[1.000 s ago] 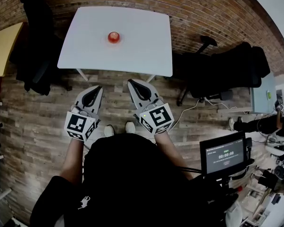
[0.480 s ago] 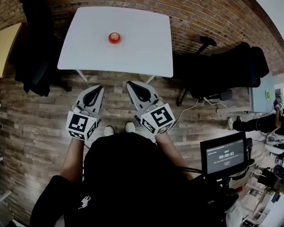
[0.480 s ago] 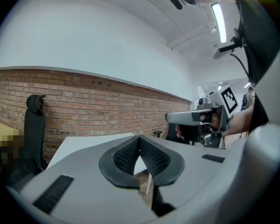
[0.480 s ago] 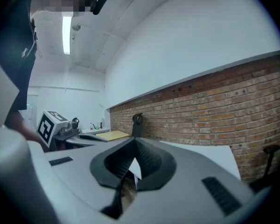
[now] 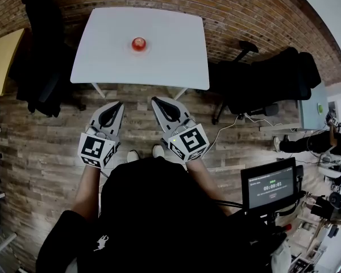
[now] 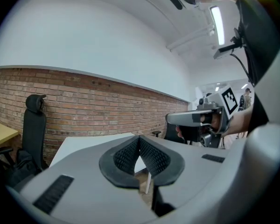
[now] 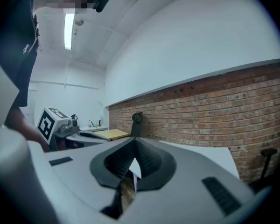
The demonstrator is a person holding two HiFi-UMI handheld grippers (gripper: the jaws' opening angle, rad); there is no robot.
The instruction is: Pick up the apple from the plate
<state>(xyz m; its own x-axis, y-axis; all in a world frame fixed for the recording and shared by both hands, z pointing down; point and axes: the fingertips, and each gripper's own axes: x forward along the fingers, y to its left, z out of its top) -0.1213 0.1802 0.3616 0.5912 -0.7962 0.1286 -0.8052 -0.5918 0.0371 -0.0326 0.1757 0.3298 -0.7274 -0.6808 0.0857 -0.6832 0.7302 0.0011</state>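
Head view, reading from the left: a yellow desk (image 5: 1,58) and a dark chair (image 5: 42,56) crowd the left side of the white table (image 5: 170,61). Next comes the left gripper (image 5: 117,104), held low over the wooden floor (image 5: 40,147) short of the table's near edge, its jaws pressed together on nothing, as the left gripper view confirms. Beyond it, toward the far middle of the tabletop, the apple (image 5: 138,43) sits on its pale plate (image 5: 129,48), well apart from both tools. The right gripper (image 5: 154,100) hangs just beside the left one, likewise closed and empty in the right gripper view. Farther right stand an office chair (image 5: 261,81) and a monitor (image 5: 271,185). Nothing of the task looks done: the approach, the opening of a claw, the grasp and the lift all remain. The lane straight ahead to the near edge looks free, and the tabletop around the plate is bare, so a reach over that edge from the front seems easiest
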